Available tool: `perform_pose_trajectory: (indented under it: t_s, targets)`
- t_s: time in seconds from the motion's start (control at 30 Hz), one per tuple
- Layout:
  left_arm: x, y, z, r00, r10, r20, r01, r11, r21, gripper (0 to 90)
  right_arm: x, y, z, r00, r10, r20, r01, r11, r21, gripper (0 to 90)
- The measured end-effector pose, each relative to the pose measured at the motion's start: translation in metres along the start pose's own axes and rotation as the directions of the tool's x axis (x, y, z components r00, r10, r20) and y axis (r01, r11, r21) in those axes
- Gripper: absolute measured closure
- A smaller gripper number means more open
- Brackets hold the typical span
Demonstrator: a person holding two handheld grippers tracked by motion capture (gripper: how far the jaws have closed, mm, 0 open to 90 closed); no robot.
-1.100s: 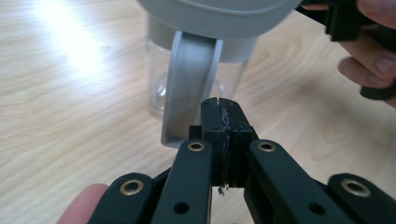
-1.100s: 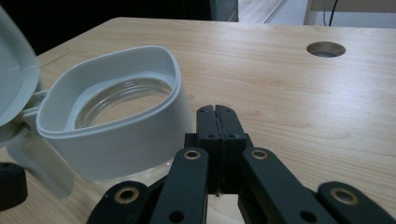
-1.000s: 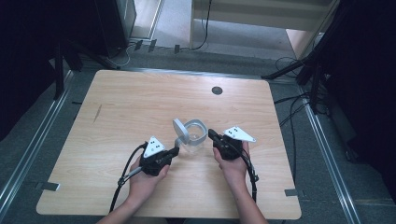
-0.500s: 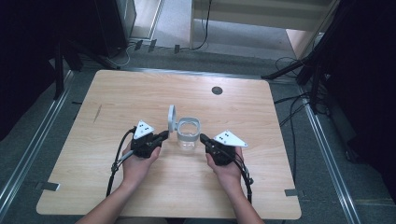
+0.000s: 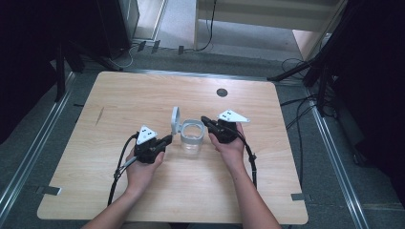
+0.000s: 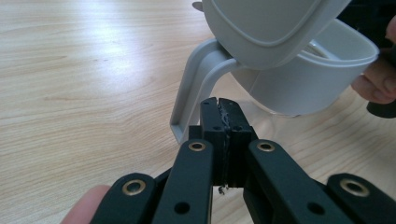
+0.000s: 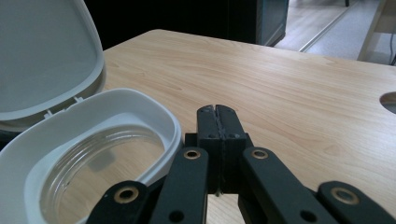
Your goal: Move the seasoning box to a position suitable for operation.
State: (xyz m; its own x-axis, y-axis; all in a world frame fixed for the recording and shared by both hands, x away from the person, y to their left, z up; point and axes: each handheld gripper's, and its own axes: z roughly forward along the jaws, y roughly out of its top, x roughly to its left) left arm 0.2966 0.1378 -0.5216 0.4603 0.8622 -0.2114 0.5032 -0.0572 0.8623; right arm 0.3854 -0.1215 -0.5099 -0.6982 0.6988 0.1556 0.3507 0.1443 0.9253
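Note:
A clear jug with a white collar [image 5: 192, 138] stands mid-table, and its hinged white lid [image 5: 175, 119] stands open on the left side. My left gripper [image 5: 169, 138] is shut on nothing, its tips just short of the jug's grey-white handle [image 6: 191, 88], under the raised lid [image 6: 261, 28]. My right gripper [image 5: 204, 119] is shut and empty too, with its tips beside the collar's right rim [image 7: 116, 100]. The right gripper view looks down into the jug's glass mouth, past my right gripper [image 7: 217, 112], with the lid [image 7: 42, 56] behind. My left gripper [image 6: 219, 105] is apart from the handle.
The wooden table [image 5: 143, 95] has a round cable hole [image 5: 221, 92] near its far edge. Cables trail from both grippers toward the front edge. Dark stands and a metal floor rail surround the table.
The lid has swung from tilted to standing open. My left gripper came up to the handle side, and my right gripper shifted farther along the jug's right rim.

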Motion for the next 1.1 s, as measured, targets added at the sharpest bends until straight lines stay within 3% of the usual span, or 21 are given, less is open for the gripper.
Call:
perform_pose_trajectory:
  t_s: [0.13, 0.23, 0.43, 0.53, 0.63, 0.7, 0.9, 0.97, 1.1]
  targets:
    - [0.003, 0.001, 0.005, 0.9996, -0.022, -0.016, 0.022, 0.9998, 0.004, 90.0, -0.002, -0.001, 0.001, 0.9978, 0.042, -0.051, -0.043, 0.999, -0.011, 90.0]
    - [0.007, 0.003, 0.008, 0.9992, -0.031, -0.026, 0.031, 0.9995, -0.002, 90.0, 0.0, -0.005, 0.0, 0.996, 0.028, -0.085, -0.027, 1.0, 0.014, 90.0]
    - [0.016, 0.009, 0.011, 0.9986, -0.047, -0.024, 0.046, 0.9987, -0.021, 90.0, 0.007, -0.011, -0.007, 0.9954, 0.015, -0.095, -0.013, 1.0, 0.024, 90.0]
    - [0.021, 0.009, 0.01, 0.9976, -0.065, -0.022, 0.064, 0.9971, -0.041, 90.0, 0.017, -0.016, -0.015, 0.9939, 0.002, -0.11, 0.002, 0.999, 0.038, 90.0]
    - [0.018, 0.004, 0.003, 0.9967, -0.079, -0.018, 0.078, 0.9959, -0.045, 90.0, 0.022, -0.018, -0.02, 0.9939, 0.005, -0.11, -0.001, 0.999, 0.034, 90.0]
    - [0.005, -0.006, -0.013, 0.998, -0.06, -0.02, 0.058, 0.9966, -0.058, 89.6, 0.028, -0.02, -0.025, 0.9949, -0.007, -0.101, 0.012, 0.999, 0.042, 90.0]
    - [-0.016, -0.01, -0.027, 0.9991, -0.04, 0.013, 0.04, 0.9968, -0.069, 89.3, 0.039, -0.027, -0.031, 0.9965, 0.006, -0.083, -0.003, 0.999, 0.044, 90.0]
    - [-0.018, -0.009, -0.025, 0.9996, -0.026, -0.014, 0.024, 0.9972, -0.07, 90.0, 0.043, -0.03, -0.032, 0.9963, 0.006, -0.085, -0.003, 0.999, 0.039, 90.0]
    - [-0.014, -0.009, -0.023, 0.9989, -0.047, -0.01, 0.046, 0.9972, -0.06, 90.0, 0.052, -0.033, -0.036, 0.9972, 0.03, -0.069, -0.027, 0.999, 0.046, 90.0]
